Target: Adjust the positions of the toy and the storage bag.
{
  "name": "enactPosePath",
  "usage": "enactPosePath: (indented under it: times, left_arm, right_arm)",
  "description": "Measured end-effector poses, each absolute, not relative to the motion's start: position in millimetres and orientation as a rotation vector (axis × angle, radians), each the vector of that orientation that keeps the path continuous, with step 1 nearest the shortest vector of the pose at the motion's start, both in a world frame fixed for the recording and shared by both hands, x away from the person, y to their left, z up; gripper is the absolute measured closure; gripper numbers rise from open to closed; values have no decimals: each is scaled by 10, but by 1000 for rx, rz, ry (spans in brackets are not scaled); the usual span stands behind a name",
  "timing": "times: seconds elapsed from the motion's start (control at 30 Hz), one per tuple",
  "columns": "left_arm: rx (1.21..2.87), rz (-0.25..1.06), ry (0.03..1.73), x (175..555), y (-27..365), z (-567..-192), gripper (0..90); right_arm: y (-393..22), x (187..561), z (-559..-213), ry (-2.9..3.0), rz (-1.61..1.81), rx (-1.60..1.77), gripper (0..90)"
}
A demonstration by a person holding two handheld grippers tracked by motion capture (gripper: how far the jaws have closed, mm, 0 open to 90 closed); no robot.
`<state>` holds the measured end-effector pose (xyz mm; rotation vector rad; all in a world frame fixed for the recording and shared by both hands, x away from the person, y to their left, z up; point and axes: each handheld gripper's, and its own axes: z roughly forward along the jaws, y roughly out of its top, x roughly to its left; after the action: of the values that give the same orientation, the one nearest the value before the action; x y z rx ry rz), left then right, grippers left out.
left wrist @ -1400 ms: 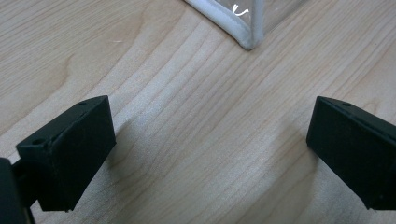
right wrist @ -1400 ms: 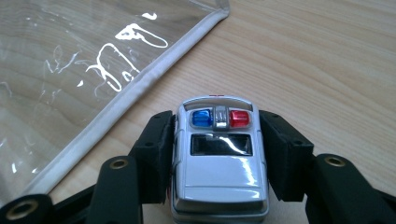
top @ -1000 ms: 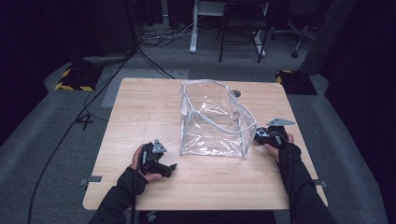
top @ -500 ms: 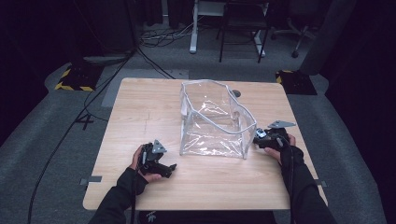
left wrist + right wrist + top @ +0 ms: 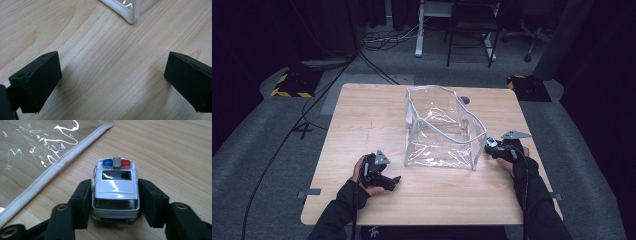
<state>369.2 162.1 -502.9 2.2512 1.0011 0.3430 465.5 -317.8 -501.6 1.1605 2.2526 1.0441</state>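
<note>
Clamping an unmarked toy police car (image 5: 115, 192), right gripper (image 5: 114, 201) fingers close; left gripper (image 5: 112, 82) fingers gape.

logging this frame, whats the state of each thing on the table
clear plastic bag with white trim: upright, top open, looks empty
white toy police car: on its wheels, clamped between the jaws
right hand-held gripper: shut on the car
left hand-held gripper: open, holding nothing, low over the wooden table
</note>
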Motion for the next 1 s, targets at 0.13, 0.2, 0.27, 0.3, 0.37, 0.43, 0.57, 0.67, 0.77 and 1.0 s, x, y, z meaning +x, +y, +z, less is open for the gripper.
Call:
enactPosePath:
  times: [0.13,0.2,0.27,0.3,0.37,0.43,0.57,0.67,0.77,1.0]
  left_arm:
    - [2255,344,996,3695,1623,-5027,15]
    - [2251,342,1001,3692,1621,-5029,15]
    - [2252,338,1002,3693,1622,-5027,15]
    - [2252,339,1003,3693,1622,-5027,15]
    - [2252,338,1000,3694,1622,-5027,14]
    - [2250,351,980,3706,1624,-5030,14]
    - [2250,351,981,3706,1625,-5029,15]
    - [2250,348,980,3706,1623,-5030,14]
    - [2252,340,1002,3692,1622,-5028,14]
    - [2251,336,981,3698,1625,-5035,14]
  right_arm:
    - [-3188,4650,-5016,2254,1049,1157,481]
    - [-3197,4646,-5015,2253,1062,1158,481]
    - [-3222,4633,-5007,2239,1092,1157,482]
    - [-3239,4625,-5003,2223,1117,1160,482]
    - [-3254,4619,-4999,2207,1131,1169,482]
    - [-3252,4615,-4998,2210,1132,1158,482]
    - [-3247,4596,-4986,2202,1144,1133,482]
    - [-3263,4586,-4962,2182,1180,1134,482]
    - [-3265,4577,-4940,2171,1190,1124,483]
    - [-3240,4539,-4851,2169,1223,1057,483]
